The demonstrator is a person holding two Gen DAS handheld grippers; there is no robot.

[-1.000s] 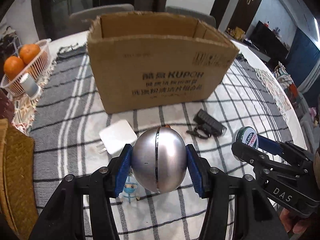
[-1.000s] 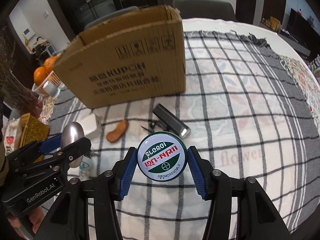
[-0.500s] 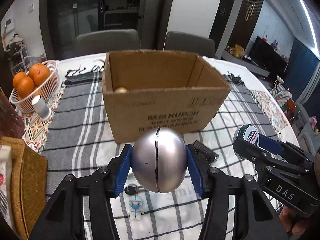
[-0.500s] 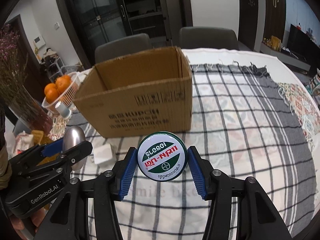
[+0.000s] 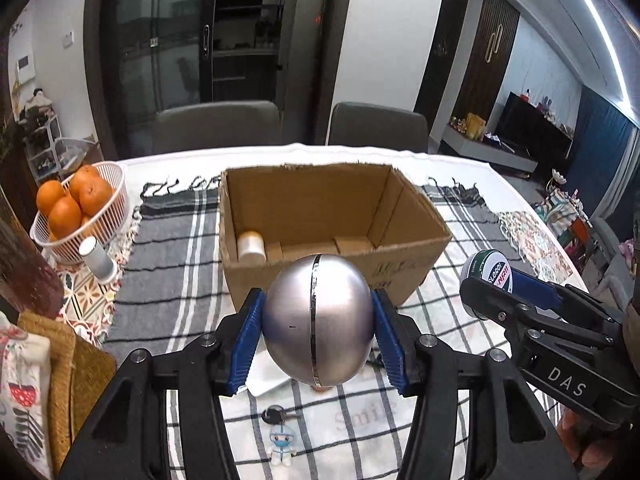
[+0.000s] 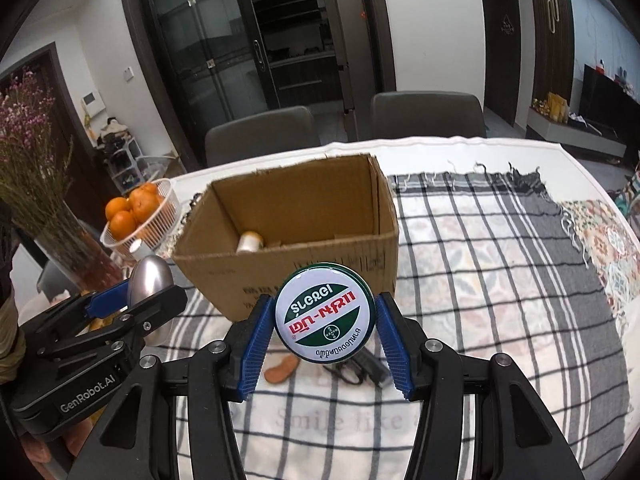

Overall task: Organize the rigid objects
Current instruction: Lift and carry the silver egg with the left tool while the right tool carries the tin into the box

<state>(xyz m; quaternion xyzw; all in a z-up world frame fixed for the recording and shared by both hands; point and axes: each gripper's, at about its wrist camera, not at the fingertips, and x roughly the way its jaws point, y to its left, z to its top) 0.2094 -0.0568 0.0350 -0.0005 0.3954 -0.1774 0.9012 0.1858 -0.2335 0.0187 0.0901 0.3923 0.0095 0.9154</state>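
Observation:
My left gripper (image 5: 316, 334) is shut on a silver metal egg-shaped object (image 5: 316, 316) and holds it high above the table, in front of an open cardboard box (image 5: 408, 216). My right gripper (image 6: 324, 330) is shut on a round green and white tin (image 6: 324, 318), also raised in front of the box (image 6: 384, 216). A small pale jar (image 5: 251, 245) lies inside the box at its left. The left gripper with the silver object (image 6: 150, 280) shows at the left of the right wrist view; the right gripper with the tin (image 5: 490, 274) shows at the right of the left wrist view.
On the checked cloth below lie a white charger (image 5: 266, 376), a key with a small figure (image 5: 280, 438), a brown piece (image 6: 282, 368) and a black device (image 6: 370, 366). A white basket of oranges (image 5: 74, 208) and a small cylinder (image 5: 98, 260) stand at the left.
Both grippers have risen with their objects, and the views now look down into the open box. The items on the cloth have dropped lower in view.

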